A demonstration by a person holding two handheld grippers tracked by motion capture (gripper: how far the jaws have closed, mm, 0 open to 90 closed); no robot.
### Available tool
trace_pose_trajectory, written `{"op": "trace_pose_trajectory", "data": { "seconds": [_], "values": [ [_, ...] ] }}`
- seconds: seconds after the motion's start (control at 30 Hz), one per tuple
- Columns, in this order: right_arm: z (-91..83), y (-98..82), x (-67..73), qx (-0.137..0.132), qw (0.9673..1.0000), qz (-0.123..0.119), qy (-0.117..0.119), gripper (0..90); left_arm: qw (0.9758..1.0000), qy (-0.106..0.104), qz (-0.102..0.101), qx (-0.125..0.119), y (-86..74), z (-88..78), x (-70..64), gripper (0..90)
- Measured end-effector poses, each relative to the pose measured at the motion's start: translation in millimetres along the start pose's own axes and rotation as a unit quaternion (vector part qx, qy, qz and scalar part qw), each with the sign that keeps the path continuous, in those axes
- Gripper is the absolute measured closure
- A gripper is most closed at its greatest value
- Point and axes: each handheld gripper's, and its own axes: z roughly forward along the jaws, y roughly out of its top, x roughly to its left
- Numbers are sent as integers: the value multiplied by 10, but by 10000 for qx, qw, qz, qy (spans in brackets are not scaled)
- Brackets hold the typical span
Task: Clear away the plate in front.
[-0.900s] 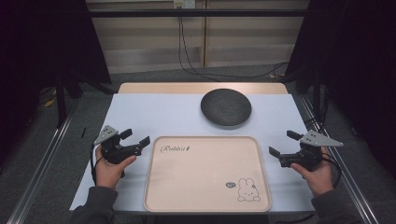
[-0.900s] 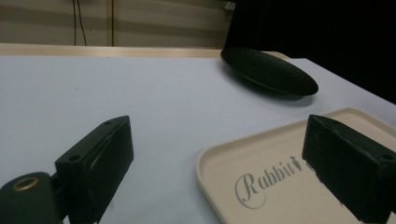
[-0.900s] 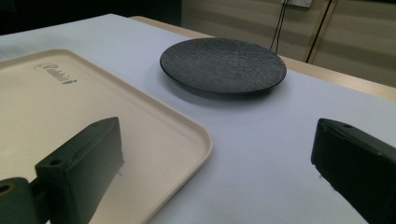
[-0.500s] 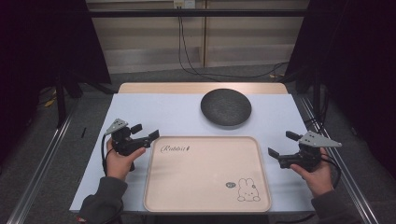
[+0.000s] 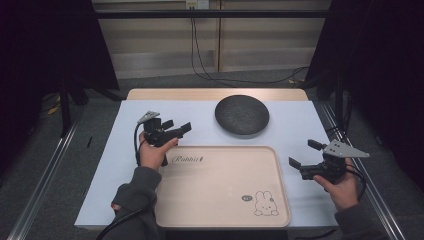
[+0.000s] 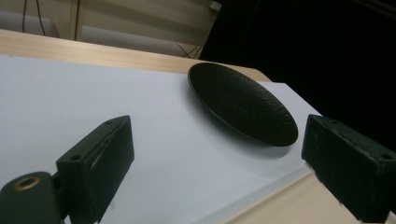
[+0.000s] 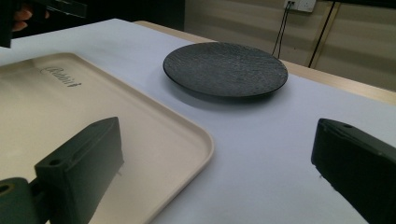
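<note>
White table: dark plate far side, beige tray near.

Plate on table, behind tray.

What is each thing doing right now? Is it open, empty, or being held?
Left gripper: open, holding nothing, above the table.
Right gripper: open, holding nothing, beside the tray.
Plate: empty, flat on the table.
Tray: empty, flat on the table.
</note>
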Motion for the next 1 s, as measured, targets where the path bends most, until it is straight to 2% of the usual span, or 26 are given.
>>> {"op": "trace_pose_trajectory", "data": {
  "seconds": [0.1, 0.13, 0.2, 0.37, 0.53, 0.63, 0.83, 1.0],
  "values": [
    [-10, 2, 2, -3, 10000, 22, 12, 19, 9998, -37, -175, -6, 12, 150, -12, 92],
    [-14, 1, 3, 2, 10000, 42, 8, 19, 9998, 31, -213, -24, 17, 200, -21, 92],
    [-17, 1, 1, -8, 10000, 46, 29, 19, 9995, 35, -325, -5, 33, 340, -38, 96],
    [-17, 2, -4, -43, 10000, 33, 40, 19, 9991, 127, -401, 34, 59, 493, -46, 105],
    [-28, 5, -7, -53, 9999, 70, 57, 19, 9976, 174, -670, 13, 99, 700, -68, 119],
    [-33, 8, -14, -77, 9999, 68, 58, 19, 9976, 242, -644, 45, 121, 762, -68, 128],
    [-33, 9, -19, -99, 9999, 76, 68, 19, 9958, 359, -844, 34, 131, 968, -88, 153],
    [-41, 11, -26, -103, 9998, 119, 76, 19, 9953, 445, -858, 64, 135, 1085, -104, 177]
  ]
}}
